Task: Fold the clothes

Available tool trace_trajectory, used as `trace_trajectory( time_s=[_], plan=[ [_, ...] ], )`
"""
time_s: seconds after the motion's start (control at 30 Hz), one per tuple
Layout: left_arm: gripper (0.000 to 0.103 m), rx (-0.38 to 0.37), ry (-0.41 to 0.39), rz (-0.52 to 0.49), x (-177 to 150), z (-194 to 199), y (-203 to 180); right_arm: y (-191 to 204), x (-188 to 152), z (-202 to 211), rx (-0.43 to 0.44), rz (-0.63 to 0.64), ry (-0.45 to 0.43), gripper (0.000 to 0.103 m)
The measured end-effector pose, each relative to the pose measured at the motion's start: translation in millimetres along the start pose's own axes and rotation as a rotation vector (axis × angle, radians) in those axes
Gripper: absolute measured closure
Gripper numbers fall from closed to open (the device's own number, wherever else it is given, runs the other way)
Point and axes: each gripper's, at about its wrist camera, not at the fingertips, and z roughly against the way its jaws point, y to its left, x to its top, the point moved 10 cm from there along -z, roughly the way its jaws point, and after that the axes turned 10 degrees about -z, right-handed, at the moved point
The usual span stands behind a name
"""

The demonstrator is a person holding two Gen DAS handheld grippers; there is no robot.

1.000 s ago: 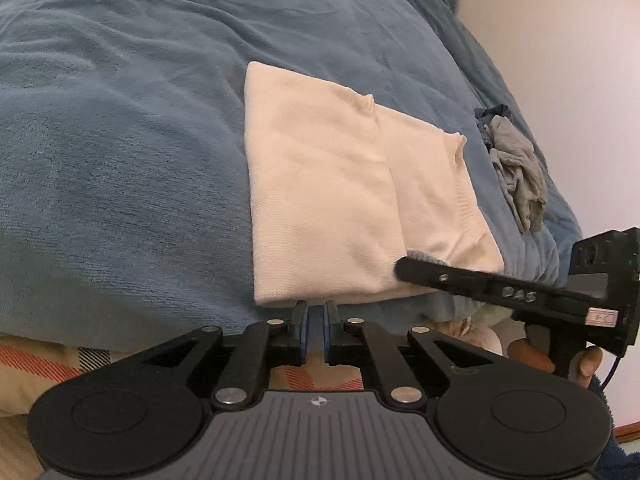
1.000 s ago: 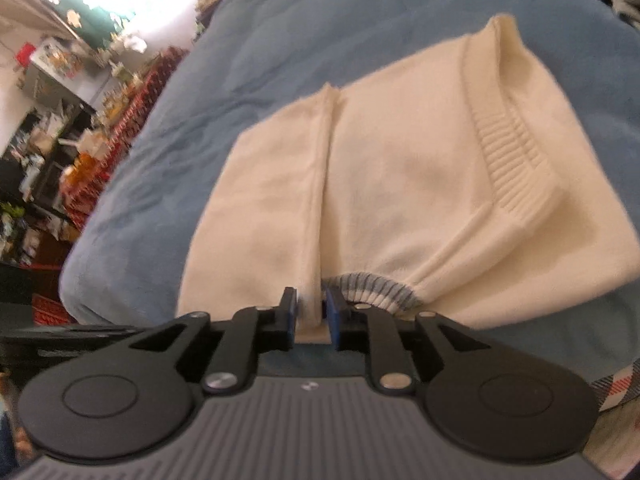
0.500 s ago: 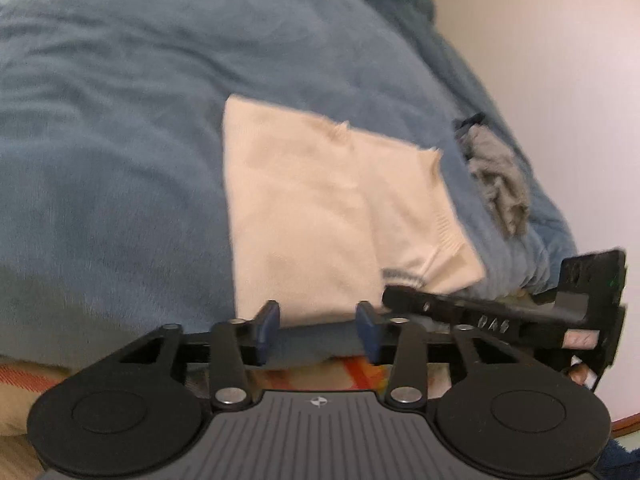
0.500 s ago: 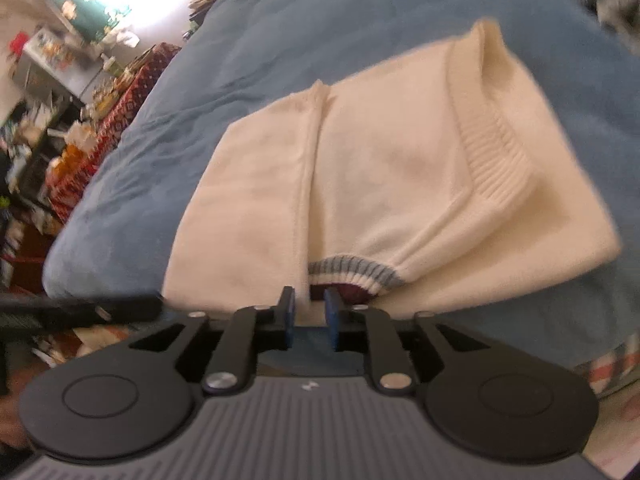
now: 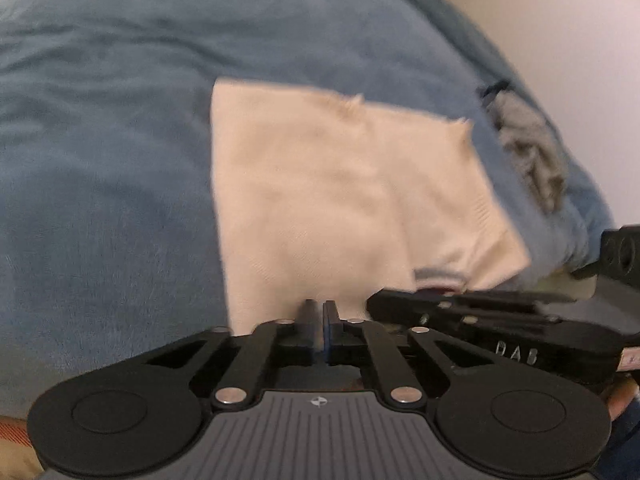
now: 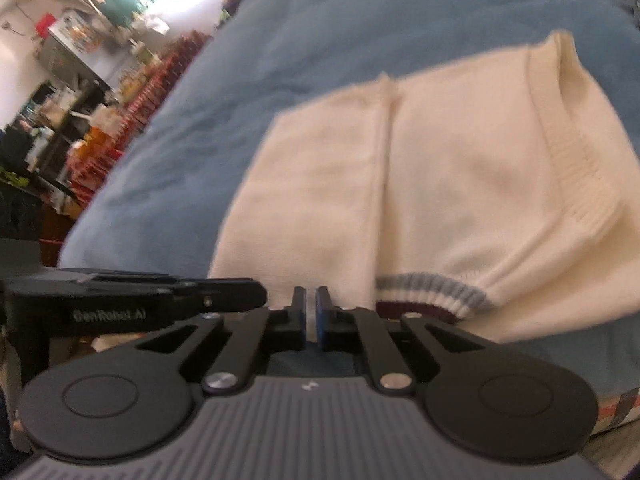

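Note:
A folded cream sweater [image 5: 320, 184] lies on a blue blanket [image 5: 100, 160]. A sleeve is laid across it, and the sleeve's striped cuff [image 6: 432, 288] lies at the near edge. My left gripper [image 5: 318, 306] is shut, its fingertips over the sweater's near edge left of the cuff, seemingly pinching the cloth. My right gripper [image 6: 311, 294] is shut the same way on the near edge, just left of the cuff. The two grippers sit close side by side. The picture is blurred, so the cloth inside the jaws is hard to make out.
A crumpled grey garment [image 5: 528, 156] lies on the blanket to the right of the sweater, by a pale wall [image 5: 560, 20]. Cluttered shelves [image 6: 80, 120] stand past the bed's left side. A plaid sheet [image 6: 616, 408] shows under the blanket's near edge.
The left jaws opened wide, then shut again over the sweater's near edge. Both grippers moved forward onto that edge, and the right jaws narrowed from a small gap to shut.

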Motion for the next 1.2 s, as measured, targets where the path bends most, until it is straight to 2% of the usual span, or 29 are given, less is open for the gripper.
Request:
trace_trajectory(
  time_s=[0.2,0.27,0.3,0.4,0.67,0.73,1.0,1.2],
  plan=[
    [0.101,-0.065,0.004,0.092,-8.6,6.2,13.7,-30.1,-2.5,13.2,0.034,-0.095,-0.014,0.103],
    [0.100,-0.058,-0.002,0.093,-7.7,11.6,11.1,-30.9,-3.5,23.7,0.017,-0.076,-0.035,0.103],
    [0.100,-0.049,-0.001,0.089,-6.2,13.5,8.5,-31.2,-3.4,29.7,0.003,-0.061,-0.047,0.099],
    [0.100,-0.033,-0.010,0.060,0.7,19.0,-3.9,-36.2,0.8,44.6,-0.017,-0.050,-0.079,0.097],
    [0.100,-0.067,0.003,-0.051,25.8,3.4,-64.0,-77.7,17.4,91.0,-0.076,-0.088,-0.170,0.091],
    [0.100,-0.080,0.022,-0.072,32.4,-8.3,-80.2,-91.5,20.4,103.2,-0.097,-0.103,-0.194,0.087],
    [0.100,-0.104,0.086,-0.192,53.5,-60.7,-154.7,-148.1,23.1,133.6,-0.149,-0.181,-0.244,0.086],
    [0.100,-0.100,0.114,-0.209,56.5,-91.2,-182.2,-175.6,20.3,140.5,-0.146,-0.244,-0.263,0.085]
  ],
)
